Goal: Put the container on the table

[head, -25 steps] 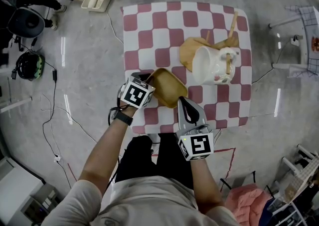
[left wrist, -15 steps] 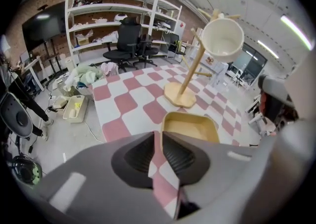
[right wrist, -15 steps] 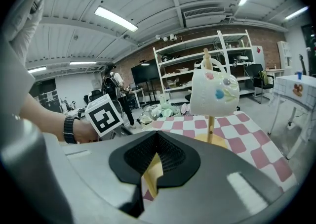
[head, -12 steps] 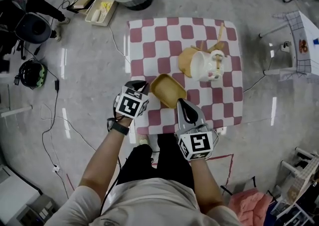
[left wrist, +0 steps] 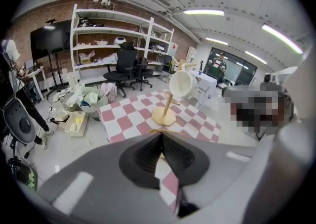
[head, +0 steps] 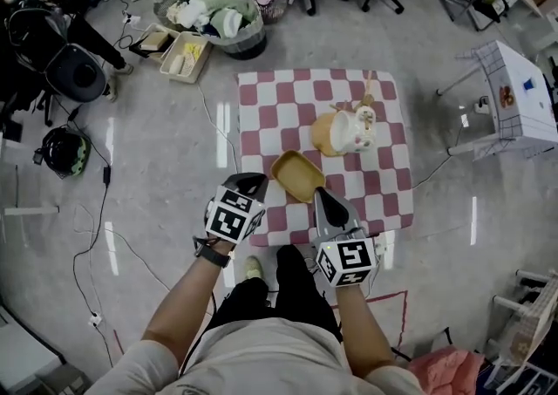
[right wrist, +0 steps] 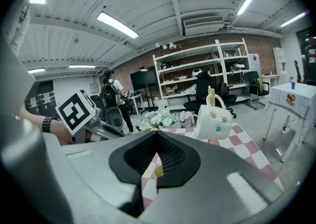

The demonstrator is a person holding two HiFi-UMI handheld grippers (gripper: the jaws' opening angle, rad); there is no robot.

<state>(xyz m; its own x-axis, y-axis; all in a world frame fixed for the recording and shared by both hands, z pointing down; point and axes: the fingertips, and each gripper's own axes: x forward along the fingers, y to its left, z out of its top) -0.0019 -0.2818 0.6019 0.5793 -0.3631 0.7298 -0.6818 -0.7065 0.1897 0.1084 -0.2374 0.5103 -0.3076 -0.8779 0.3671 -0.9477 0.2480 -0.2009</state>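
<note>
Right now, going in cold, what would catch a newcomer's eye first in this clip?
The red-and-white checkered table stands out against the grey floor. A tan container sits on its near half, and a white mug hangs on a wooden stand farther back. The left gripper and right gripper hover by the near edge, jaws together, holding nothing.

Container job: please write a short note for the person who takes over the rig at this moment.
Left gripper: jaws together, holding nothing, at the table's near left side.
Right gripper: jaws together, holding nothing, close to the container.
Container: lies on the checked table near the front edge; neither gripper holds it.
Mug hangs on its stand behind it.
Done: container placed. Left: apparently nothing.
</note>
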